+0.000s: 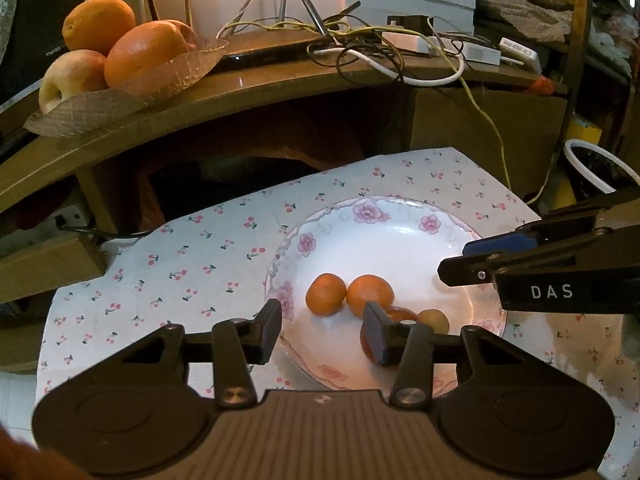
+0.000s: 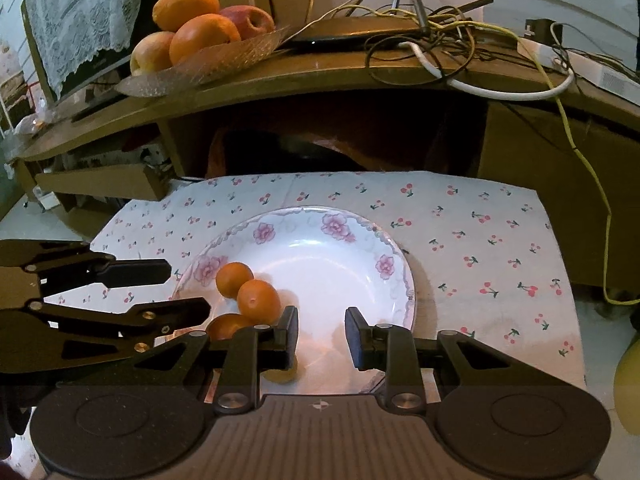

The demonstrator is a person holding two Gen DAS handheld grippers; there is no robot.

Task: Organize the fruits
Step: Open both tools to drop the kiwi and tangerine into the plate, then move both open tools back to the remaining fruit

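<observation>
Left gripper (image 1: 322, 330) over plate's (image 1: 400, 248) near-left rim, jaws apart, nothing between. Plate sits mid-cloth (image 1: 192, 256) on cherry-print tablecloth. Two small oranges (image 1: 347, 294) touching at plate's left side, reddish fruit (image 1: 400, 314) and pale fruit (image 1: 434, 320) just behind near rim. Right gripper (image 2: 322, 336) over plate's near edge, jaws narrowly apart, empty.

1. The left gripper (image 1: 324, 330) is hovering with jaws parted over the flowered plate (image 1: 400, 240).
2. Two tangerines (image 1: 348, 294) are lying touching on it.
3. The right gripper (image 1: 456, 260) is reaching in from the right.
</observation>
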